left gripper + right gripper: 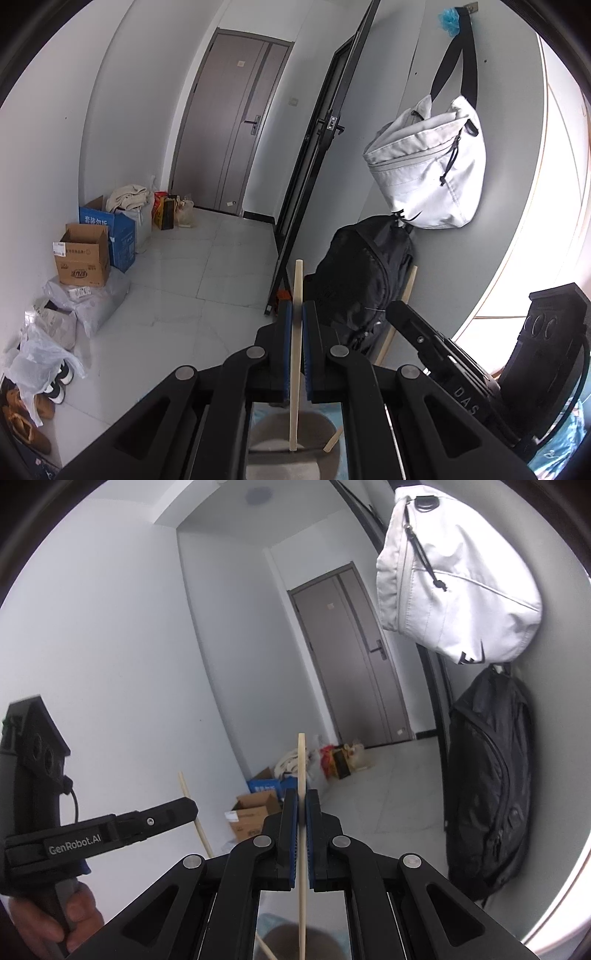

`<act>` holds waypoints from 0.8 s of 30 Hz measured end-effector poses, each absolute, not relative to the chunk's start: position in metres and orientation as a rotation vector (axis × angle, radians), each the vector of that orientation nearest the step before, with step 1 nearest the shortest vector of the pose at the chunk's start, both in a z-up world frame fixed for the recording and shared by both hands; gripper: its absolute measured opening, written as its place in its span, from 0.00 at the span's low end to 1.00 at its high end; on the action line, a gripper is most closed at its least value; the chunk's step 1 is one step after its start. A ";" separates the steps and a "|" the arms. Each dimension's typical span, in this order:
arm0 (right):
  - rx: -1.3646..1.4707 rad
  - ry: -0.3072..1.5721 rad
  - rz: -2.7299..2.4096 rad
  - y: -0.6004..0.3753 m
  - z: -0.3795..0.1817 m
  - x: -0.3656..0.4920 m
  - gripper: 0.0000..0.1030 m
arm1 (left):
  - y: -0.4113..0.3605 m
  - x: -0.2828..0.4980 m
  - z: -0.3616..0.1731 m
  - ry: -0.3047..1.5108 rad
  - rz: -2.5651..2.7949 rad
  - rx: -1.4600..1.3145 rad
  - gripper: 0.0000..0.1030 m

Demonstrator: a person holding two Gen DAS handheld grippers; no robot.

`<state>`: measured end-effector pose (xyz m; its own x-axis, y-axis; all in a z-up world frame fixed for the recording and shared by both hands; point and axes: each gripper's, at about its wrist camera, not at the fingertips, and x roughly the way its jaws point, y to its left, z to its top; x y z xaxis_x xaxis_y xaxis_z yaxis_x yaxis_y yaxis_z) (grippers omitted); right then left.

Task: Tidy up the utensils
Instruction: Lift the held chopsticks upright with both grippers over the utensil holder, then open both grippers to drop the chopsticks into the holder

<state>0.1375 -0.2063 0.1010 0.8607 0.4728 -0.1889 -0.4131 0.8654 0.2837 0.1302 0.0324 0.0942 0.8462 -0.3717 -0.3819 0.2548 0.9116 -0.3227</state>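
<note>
In the left wrist view my left gripper (296,306) is shut on a pale wooden chopstick (295,354) that stands nearly upright between the blue pads. Its lower end hangs over a grey cup (273,432), where another stick's end (332,441) pokes up. To the right, my right gripper (397,312) holds a second chopstick (410,284). In the right wrist view my right gripper (301,794) is shut on that chopstick (302,760), upright over the grey cup (284,938). At the left, a hand (55,923) holds the left gripper (190,806) with its chopstick (184,786).
A white sling bag (428,166) hangs on the wall above a black backpack (362,273). Cardboard boxes (83,254), plastic bags and shoes (26,417) line the left wall. A grey door (229,129) stands at the far end, past a black door frame (314,147). Blue patterned cloth (561,443) lies under the cup.
</note>
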 end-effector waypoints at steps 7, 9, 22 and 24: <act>0.193 0.247 0.459 -0.197 0.073 0.154 0.03 | 0.022 0.143 0.069 0.480 -0.349 -0.230 0.01; 0.183 0.249 0.451 -0.196 0.066 0.156 0.03 | 0.022 0.144 0.062 0.485 -0.356 -0.225 0.01; 0.203 0.407 0.549 -0.197 0.035 0.153 0.10 | 0.030 0.151 0.052 0.607 -0.452 -0.298 0.20; 0.235 0.438 0.566 -0.201 0.034 0.149 0.27 | 0.033 0.146 0.056 0.592 -0.431 -0.299 0.43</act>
